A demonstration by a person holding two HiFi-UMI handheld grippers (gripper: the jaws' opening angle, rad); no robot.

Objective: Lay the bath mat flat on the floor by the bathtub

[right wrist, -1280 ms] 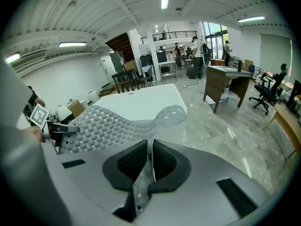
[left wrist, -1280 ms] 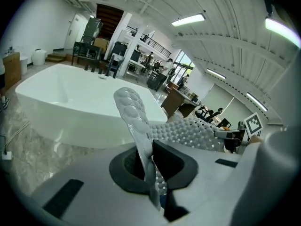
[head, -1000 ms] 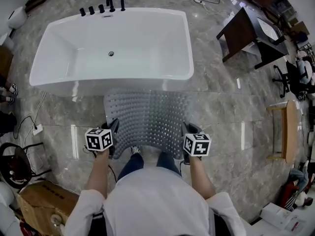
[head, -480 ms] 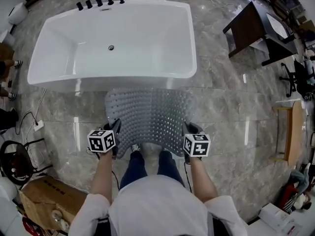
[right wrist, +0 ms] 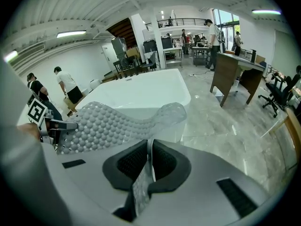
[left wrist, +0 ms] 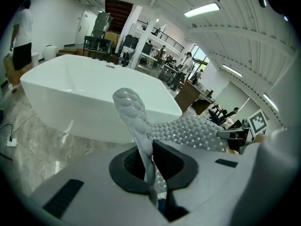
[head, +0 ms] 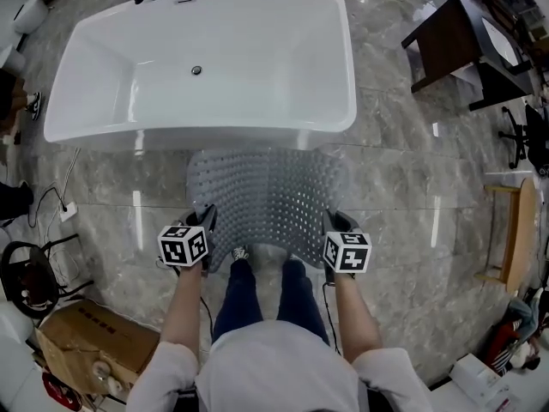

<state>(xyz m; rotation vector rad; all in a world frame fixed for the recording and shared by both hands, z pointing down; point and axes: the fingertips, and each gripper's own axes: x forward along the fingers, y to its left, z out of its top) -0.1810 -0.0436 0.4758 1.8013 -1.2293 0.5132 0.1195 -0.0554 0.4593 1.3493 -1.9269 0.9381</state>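
Presently, mat's place: the bath mat [head: 266, 200] hangs spread between both claws, over the floor [head: 403, 187] just beside the bathtub [head: 202, 58]. Its far edge lies near the tub's near wall, but I cannot tell whether it touches the floor.
Left claw: the left claw [head: 206, 227] is clenched on the mat's near left corner. The sheet is pinched thin between its pads and a flap curls upward past them.
Right claw: the right claw [head: 333, 227] is clenched on the near right corner in the same way.
Stiffness: soft and floppy, judging by the wave it makes between the two holds.
Weight: probably light, since thin pinches at two corners carry it.
Surface: translucent, covered in bumps and small holes. It is likely rubbery, so it should grip the pads rather than slide.
Fragility: it looks hardy, and pinching should not harm it.
Where to hold: the two near corners, kept well apart, so the sheet stays spread. A single mid-edge hold would likely let it fold.
Watch for: curled corners or a ridge left across the middle.
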